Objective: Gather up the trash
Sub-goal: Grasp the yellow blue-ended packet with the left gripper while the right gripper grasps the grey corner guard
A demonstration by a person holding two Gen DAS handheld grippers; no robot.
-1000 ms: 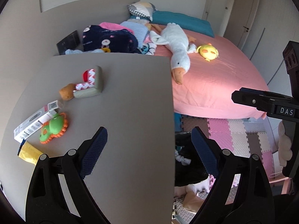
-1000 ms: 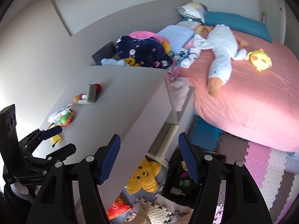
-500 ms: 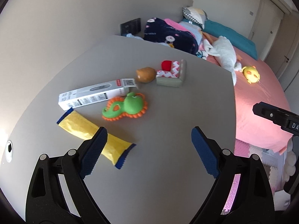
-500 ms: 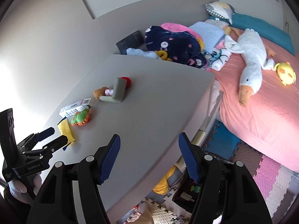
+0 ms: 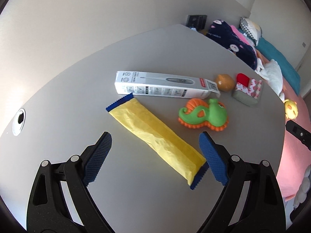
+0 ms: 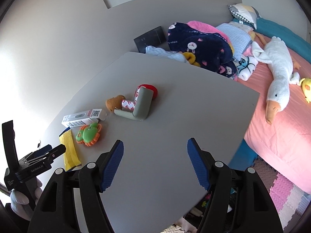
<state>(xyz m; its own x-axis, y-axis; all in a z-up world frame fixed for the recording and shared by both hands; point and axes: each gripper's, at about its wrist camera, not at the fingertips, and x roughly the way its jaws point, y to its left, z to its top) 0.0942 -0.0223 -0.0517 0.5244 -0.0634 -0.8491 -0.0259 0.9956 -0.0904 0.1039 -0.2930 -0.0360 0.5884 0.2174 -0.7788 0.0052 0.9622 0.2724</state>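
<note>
1. The left gripper (image 5: 155,157) hangs over the grey table (image 5: 136,203), jaws spread wide with nothing pinched. The yellow wrapper (image 5: 155,134) lies flat on the table, running diagonally through the gap; its near blue end sits just beside the right finger, though I can't tell if they touch.
2. Past the wrapper's far end is a white box (image 5: 161,86), nearly touching it. A green and orange toy (image 5: 206,114) sits just right of the wrapper, so that side is tight.
3. To the left it's bare tabletop out to a round cable hole (image 5: 19,120) near the edge.
4. The right gripper (image 6: 155,163) is over empty table, jaws opening, nothing between them. There's lots of free surface ahead of it up to a grey corner guard (image 6: 140,106).
5. The table's right edge drops off beside a pink bed (image 6: 281,132).
</note>
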